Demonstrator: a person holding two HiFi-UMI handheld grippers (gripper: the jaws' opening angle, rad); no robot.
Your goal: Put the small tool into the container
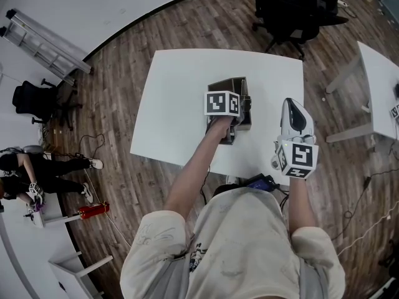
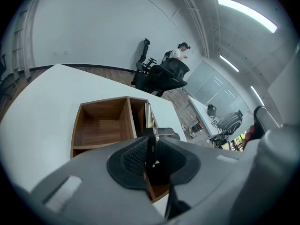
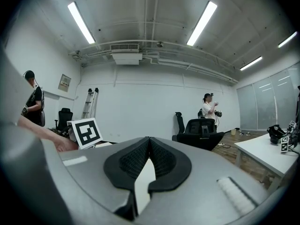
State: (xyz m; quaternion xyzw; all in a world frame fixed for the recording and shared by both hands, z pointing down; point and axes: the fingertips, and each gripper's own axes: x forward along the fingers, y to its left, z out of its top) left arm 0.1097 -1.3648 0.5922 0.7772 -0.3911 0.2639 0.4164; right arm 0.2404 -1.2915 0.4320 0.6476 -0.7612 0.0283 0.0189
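Note:
A wooden container (image 2: 101, 125) with two compartments stands on the white table (image 1: 181, 104); in the head view the container (image 1: 232, 85) is partly covered by my left gripper's marker cube. A small silvery metal tool (image 2: 151, 118) leans inside its right compartment, just past my left gripper (image 2: 153, 143). That gripper tilts down over the box, open by a narrow gap, its pads not pressing on the tool. My right gripper (image 1: 291, 104) is held level near the table's front right edge; in its own view the right gripper (image 3: 149, 143) is shut, with nothing between its pads.
Black office chairs (image 1: 293, 8) stand beyond the table's far side. A second white table (image 1: 380, 80) is at the right. A person (image 1: 37, 167) sits at the far left, and a ladder (image 1: 43, 45) lies by the wall.

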